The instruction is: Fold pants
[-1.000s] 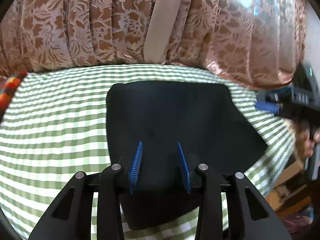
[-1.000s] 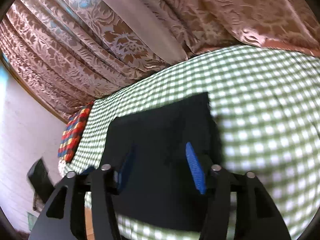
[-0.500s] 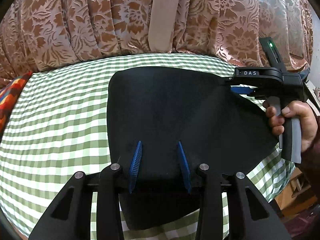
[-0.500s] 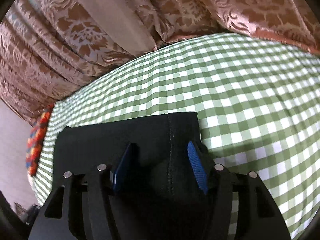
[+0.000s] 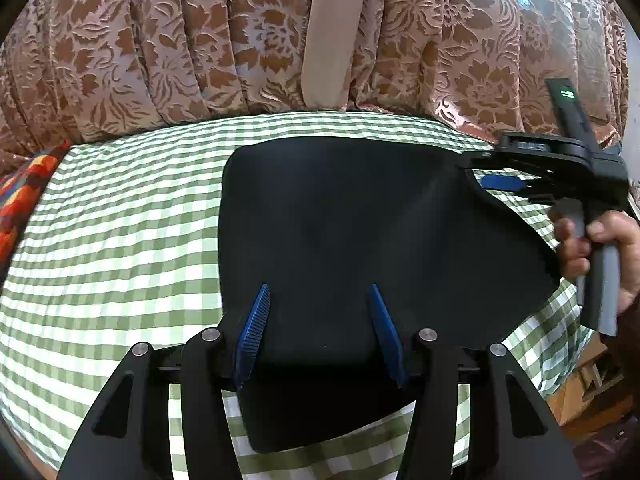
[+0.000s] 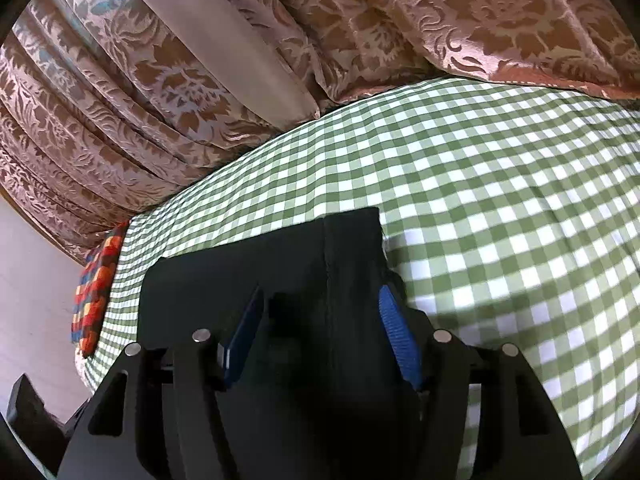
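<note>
The black pants [image 5: 360,232] lie folded on the green-and-white checked cloth [image 5: 120,240]. My left gripper [image 5: 318,300] is open, its blue pads either side of the near edge of the pants. My right gripper [image 6: 320,308] is open around the far right corner of the pants [image 6: 280,264], where a seam runs. In the left wrist view the right gripper [image 5: 500,182] sits at that corner, held by a hand [image 5: 600,252].
Brown floral curtains [image 5: 200,48] hang behind the bed. A colourful patterned blanket [image 6: 96,288] lies at the left end. Wooden furniture [image 5: 592,380] stands beyond the right bed edge.
The right gripper swung in to the far right corner of the pants and now sits around it. The left gripper stayed open over the near edge.
</note>
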Available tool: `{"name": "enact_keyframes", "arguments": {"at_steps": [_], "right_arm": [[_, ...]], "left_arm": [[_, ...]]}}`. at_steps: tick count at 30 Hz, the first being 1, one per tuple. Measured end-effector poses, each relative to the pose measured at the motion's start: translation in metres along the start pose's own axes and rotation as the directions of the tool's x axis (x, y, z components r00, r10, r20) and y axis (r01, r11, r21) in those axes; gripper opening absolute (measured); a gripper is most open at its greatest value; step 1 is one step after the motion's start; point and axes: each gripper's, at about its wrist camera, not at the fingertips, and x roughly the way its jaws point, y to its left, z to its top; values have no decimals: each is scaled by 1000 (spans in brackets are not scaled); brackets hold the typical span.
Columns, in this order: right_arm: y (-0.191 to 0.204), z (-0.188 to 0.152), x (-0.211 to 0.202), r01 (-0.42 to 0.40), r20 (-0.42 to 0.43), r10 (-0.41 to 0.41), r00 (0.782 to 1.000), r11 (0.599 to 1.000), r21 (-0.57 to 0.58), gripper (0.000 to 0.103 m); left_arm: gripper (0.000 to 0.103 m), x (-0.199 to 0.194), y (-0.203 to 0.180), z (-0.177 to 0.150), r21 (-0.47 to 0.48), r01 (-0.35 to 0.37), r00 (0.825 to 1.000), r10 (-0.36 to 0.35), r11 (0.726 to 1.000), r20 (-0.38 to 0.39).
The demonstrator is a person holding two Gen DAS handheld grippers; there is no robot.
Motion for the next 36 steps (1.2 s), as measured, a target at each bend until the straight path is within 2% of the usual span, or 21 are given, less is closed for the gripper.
{"name": "enact_keyframes", "arguments": {"at_steps": [7,10,12,14,17,20,23,27,29,30,31,33,34,35,36], "right_arm": [[-11,-27,-7,-23,-67,23,997,1000,6,59],[-13,-33,-4,-4,-80,3,997,1000,-10,39],[-12,-33,-6,-27,-78,25,997,999,-22,21],[-9,-31,-11,-30,-72,27,997,998,-49,16],[-5,-33,-18,-2,-53,-3,999,995,-100,14],[-18,-41,-1,21,-79,-29,996,995,-96,14],[-30,-42,3,-27,-74,24,997,999,-41,15],[-23,-42,-1,-8,-68,3,998,997,-79,17],[-20,-41,-4,4,-62,-9,998,997,-81,25],[-19,-40,-8,19,-55,-24,998,996,-89,34],[-17,-39,-12,28,-47,-33,998,995,-97,39],[-16,-40,-18,10,-55,-15,998,996,-92,41],[-16,-41,-23,-9,-63,4,998,996,-87,49],[-14,-43,-29,-24,-64,18,998,996,-91,55],[-12,-46,-35,-25,-62,19,998,994,-105,55]], "left_arm": [[51,-7,13,0,-34,-20,1000,20,999,0],[51,-10,23,-2,-65,-24,1000,24,998,-2],[51,-12,33,-3,-104,-21,1000,20,994,-7],[51,-13,45,-5,-145,-15,1000,14,989,-13],[51,-18,63,-10,-212,-4,1000,1,977,-17],[51,-24,84,-16,-286,43,999,-48,957,-8],[51,-24,98,-24,-337,56,998,-65,940,-14],[51,-24,108,-26,-402,129,990,-139,907,4],[51,-23,110,-23,-416,146,988,-155,897,14],[51,-22,111,-20,-419,153,987,-161,895,17],[51,-21,109,-16,-412,151,987,-159,898,17],[51,-20,102,-9,-374,135,990,-141,917,12],[52,-19,100,-7,-362,138,990,-144,922,11],[56,-16,97,-4,-349,152,987,-161,925,4],[64,-14,98,-3,-348,161,985,-172,923,2]]}}
